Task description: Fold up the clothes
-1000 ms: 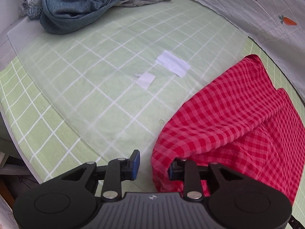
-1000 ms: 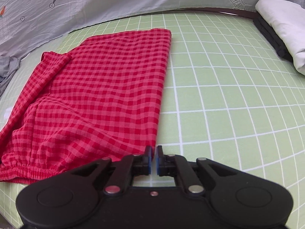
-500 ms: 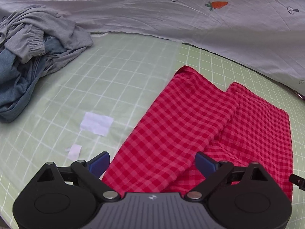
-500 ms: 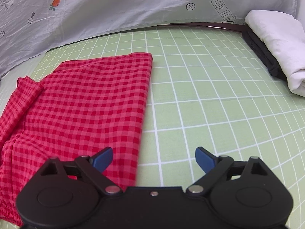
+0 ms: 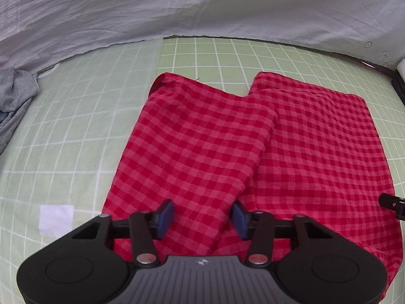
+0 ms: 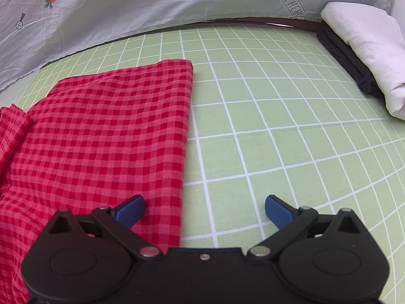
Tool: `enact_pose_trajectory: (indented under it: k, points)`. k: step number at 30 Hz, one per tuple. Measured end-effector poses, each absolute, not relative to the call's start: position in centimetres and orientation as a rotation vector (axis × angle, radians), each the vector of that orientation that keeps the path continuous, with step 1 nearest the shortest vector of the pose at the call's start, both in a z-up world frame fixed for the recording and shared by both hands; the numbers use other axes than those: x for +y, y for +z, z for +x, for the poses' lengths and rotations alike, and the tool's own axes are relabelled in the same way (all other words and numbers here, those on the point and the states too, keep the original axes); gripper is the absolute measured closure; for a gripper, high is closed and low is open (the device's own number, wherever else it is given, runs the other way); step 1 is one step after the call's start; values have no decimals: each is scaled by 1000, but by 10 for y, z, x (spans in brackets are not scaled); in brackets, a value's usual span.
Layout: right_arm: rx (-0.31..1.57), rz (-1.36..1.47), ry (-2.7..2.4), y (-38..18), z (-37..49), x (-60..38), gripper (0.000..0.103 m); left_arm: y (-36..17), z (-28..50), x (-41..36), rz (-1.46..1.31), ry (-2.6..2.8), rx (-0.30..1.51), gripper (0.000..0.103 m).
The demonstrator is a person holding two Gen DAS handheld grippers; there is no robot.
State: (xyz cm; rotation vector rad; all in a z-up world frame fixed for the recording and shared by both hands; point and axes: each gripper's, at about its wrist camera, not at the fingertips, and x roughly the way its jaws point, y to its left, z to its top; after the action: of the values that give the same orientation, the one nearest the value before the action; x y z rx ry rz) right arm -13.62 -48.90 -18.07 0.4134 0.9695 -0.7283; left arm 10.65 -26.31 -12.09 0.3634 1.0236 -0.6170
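1. Left gripper [image 5: 202, 219], at 6 o'clock in the left wrist view: its blue pads are part-way apart and closing, with a raised fold of the red checked garment [image 5: 227, 152] between them; whether the pads already press on the cloth cannot be told.
2. Right gripper [image 6: 203, 209], at 6 o'clock in the right wrist view: its jaws are spread wide and opening, pinching nothing; the left pad hangs over the garment's right edge, the right pad over the bare green grid sheet [image 6: 278, 126].
3. Red checked garment [image 6: 101, 139]: it lies flat on the sheet, running from 6 towards 12 o'clock in the left wrist view, one layer overlapping the other along a diagonal crease.
4. White paper patch [image 5: 57, 216], at 8 o'clock, beside the garment.
5. Grey clothing [image 5: 15, 96], at 9 o'clock, well apart from the garment.
6. Folded white cloth [image 6: 364, 50] on a dark item, at 2 o'clock in the right wrist view.
7. Printed grey-white sheet [image 5: 177, 7], at 12 o'clock, farthest.
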Motion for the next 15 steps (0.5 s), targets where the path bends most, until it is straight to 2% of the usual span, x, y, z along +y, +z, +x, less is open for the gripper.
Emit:
enact_pose_trajectory:
  k: [1, 2, 9, 15]
  points:
    - [972, 411, -726, -181, -136, -489, 0, -121, 111, -259, 339, -600, 1028, 92]
    - [973, 408, -722, -181, -136, -489, 0, -119, 117, -251, 284, -579, 1033, 97]
    - [977, 395, -699, -181, -138, -491, 0, -88, 165, -163, 9, -248, 928, 99]
    - [983, 392, -692, -181, -137, -491, 0, -86, 208, -83, -172, 88, 960, 96]
